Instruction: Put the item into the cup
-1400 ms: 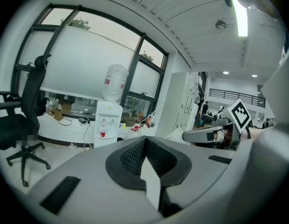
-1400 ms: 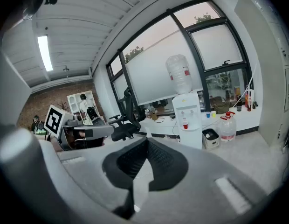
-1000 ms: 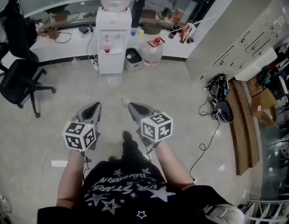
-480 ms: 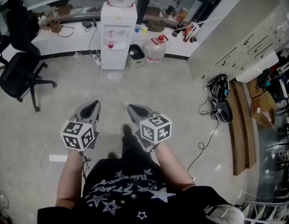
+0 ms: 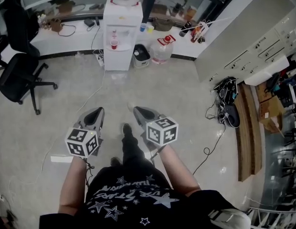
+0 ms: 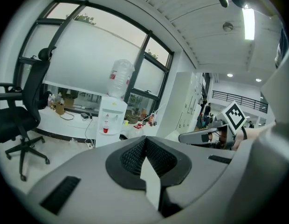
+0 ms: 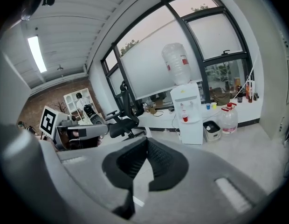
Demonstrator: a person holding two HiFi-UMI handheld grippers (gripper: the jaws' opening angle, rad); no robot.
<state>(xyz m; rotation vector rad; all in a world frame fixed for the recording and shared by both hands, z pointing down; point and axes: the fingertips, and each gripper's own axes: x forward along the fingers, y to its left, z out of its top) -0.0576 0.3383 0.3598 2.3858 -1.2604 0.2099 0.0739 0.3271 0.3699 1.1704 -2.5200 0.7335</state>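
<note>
Cup (image 5: pixel 114 44) on water dispenser (image 5: pixel 121 30) ahead (chair (image 5: pixel 18 78) at left).

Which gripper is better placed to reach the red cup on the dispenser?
Left, marginally. The left gripper and right gripper are both shut, empty and far from the cup, which sits slightly leftward.

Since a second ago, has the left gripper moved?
No, not noticeably: the left gripper hangs about as far below the water dispenser as before.
</note>
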